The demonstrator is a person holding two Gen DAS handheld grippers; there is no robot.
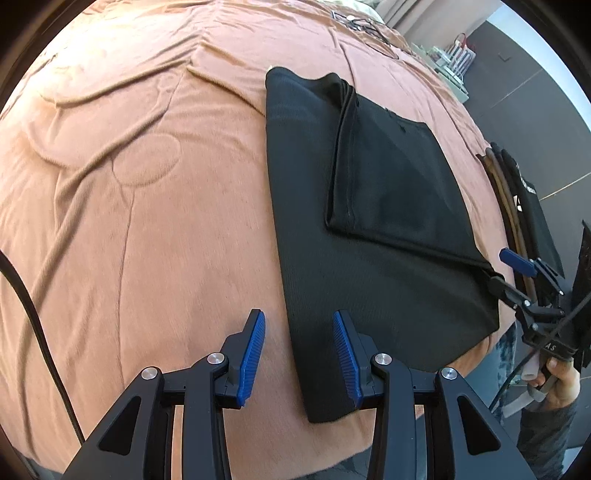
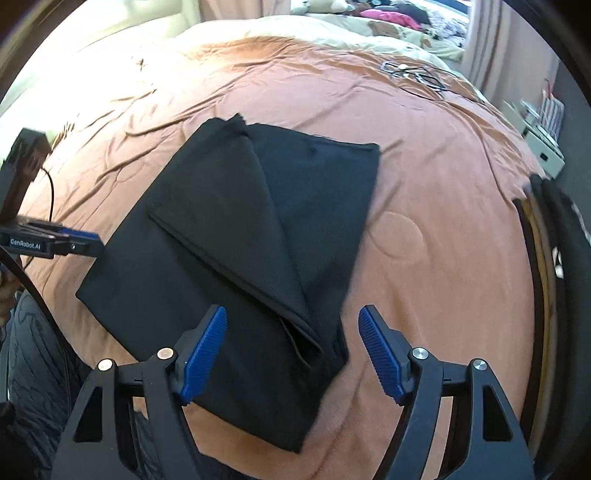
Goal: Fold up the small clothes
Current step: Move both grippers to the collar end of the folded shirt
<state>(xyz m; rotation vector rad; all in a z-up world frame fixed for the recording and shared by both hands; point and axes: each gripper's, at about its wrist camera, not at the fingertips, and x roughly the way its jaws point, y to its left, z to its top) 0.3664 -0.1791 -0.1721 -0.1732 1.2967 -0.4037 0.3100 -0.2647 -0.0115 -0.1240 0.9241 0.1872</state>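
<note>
A black garment (image 1: 369,229) lies partly folded on an orange bedspread (image 1: 147,184), with a smaller folded flap on top. My left gripper (image 1: 299,325) is open and empty, its fingers astride the garment's near left edge. My right gripper (image 2: 293,321) is open and empty, over the garment's (image 2: 236,236) near corner where the folded flap ends. In the left wrist view the right gripper (image 1: 517,273) shows at the garment's right corner. In the right wrist view the left gripper (image 2: 79,242) shows at the garment's left edge.
Cables (image 2: 417,75) lie at the far side of the orange bedspread (image 2: 443,221). A black cable (image 1: 33,317) runs over the bed at the left. Dark bags (image 2: 565,258) stand past the right edge of the bed. A cream duvet (image 2: 332,33) lies beyond.
</note>
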